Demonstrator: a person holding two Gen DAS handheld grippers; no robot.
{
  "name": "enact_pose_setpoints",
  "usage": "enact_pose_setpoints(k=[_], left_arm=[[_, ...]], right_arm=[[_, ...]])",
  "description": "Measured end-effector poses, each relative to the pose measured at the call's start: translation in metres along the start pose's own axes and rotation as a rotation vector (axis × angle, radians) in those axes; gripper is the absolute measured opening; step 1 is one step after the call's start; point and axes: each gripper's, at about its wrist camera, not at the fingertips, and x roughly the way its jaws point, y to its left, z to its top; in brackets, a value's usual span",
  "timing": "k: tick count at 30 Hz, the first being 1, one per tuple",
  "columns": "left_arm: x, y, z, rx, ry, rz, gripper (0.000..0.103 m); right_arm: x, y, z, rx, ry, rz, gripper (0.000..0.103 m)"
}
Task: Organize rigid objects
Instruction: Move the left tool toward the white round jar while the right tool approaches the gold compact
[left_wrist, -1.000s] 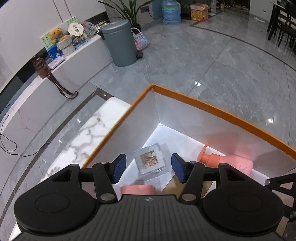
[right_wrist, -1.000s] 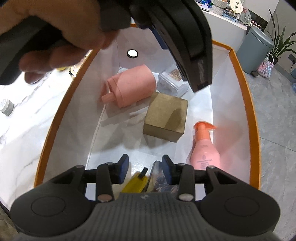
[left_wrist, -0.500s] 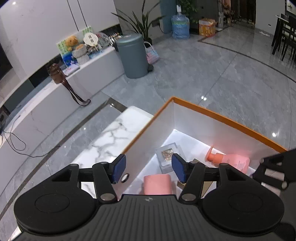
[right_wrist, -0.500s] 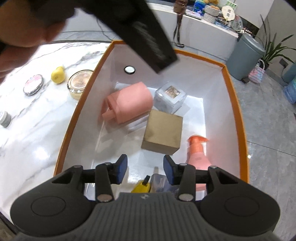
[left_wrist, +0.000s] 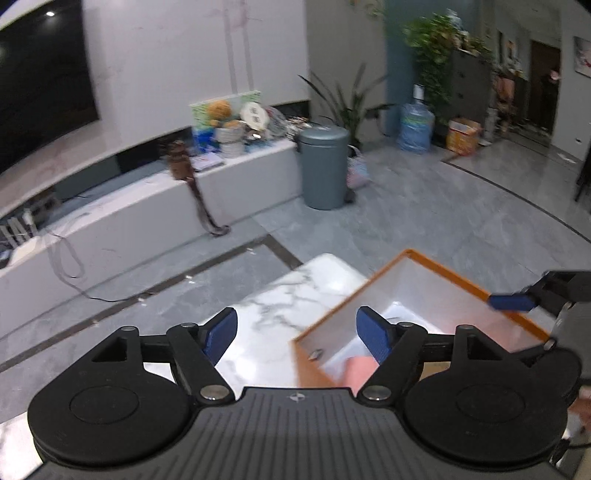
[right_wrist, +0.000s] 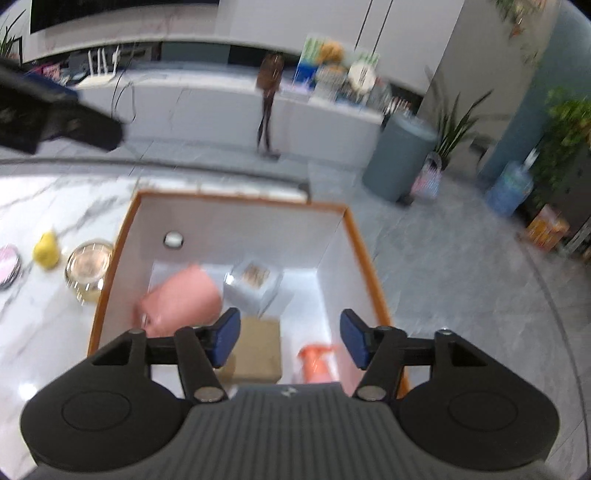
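Stuff left out on the tabletop (right_wrist: 44, 317), going left to right: a pink-lidded round tin (right_wrist: 8, 266) at the edge, a yellow pear-shaped thing (right_wrist: 46, 250), then a glass jar (right_wrist: 88, 266) just beside the box (right_wrist: 236, 197). Those three look like what's left, so the job can be judged partly done.

Inside the orange-rimmed box, a pink container (right_wrist: 181, 301), a clear cube (right_wrist: 253, 282), a brown carton (right_wrist: 258, 349) and a pink pump bottle (right_wrist: 319, 363) are already packed.

The left gripper (left_wrist: 295, 334) is seen over the box's corner, jaws opening wide with nothing between them. The right gripper (right_wrist: 290, 338) is held above the box, jaws also opening, nothing gripped.

No brand or label can be read; everything's too blurred, sadly.
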Motion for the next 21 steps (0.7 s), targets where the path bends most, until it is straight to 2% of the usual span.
enact_pose_setpoints(k=[3,4,7,10,13,17,21], left_arm=[[-0.018,0.007,-0.013,-0.015,-0.068,0.102,0.091],[-0.026,0.010,-0.022,-0.027,-0.114,0.114,0.096],[-0.046,0.017,-0.048,-0.061,-0.209,0.097,0.099],[-0.052,0.025,-0.066,-0.129,-0.187,0.090,0.099],[-0.055,0.032,-0.088,-0.177,-0.173,0.131,0.099],[-0.060,0.040,-0.120,-0.164,-0.178,0.149,0.099],[-0.067,0.049,-0.148,-0.144,-0.159,0.095,0.099]], right_arm=[[-0.006,0.006,0.005,0.008,-0.059,-0.005,0.062],[-0.008,0.008,0.008,0.013,-0.075,-0.004,0.062],[-0.012,0.015,0.013,0.027,-0.117,-0.005,0.062],[-0.014,0.025,0.019,0.037,-0.155,0.003,0.062],[-0.017,0.039,0.024,0.036,-0.189,0.015,0.064],[-0.021,0.061,0.030,0.025,-0.231,0.032,0.065],[-0.023,0.084,0.034,0.020,-0.251,0.074,0.069]])
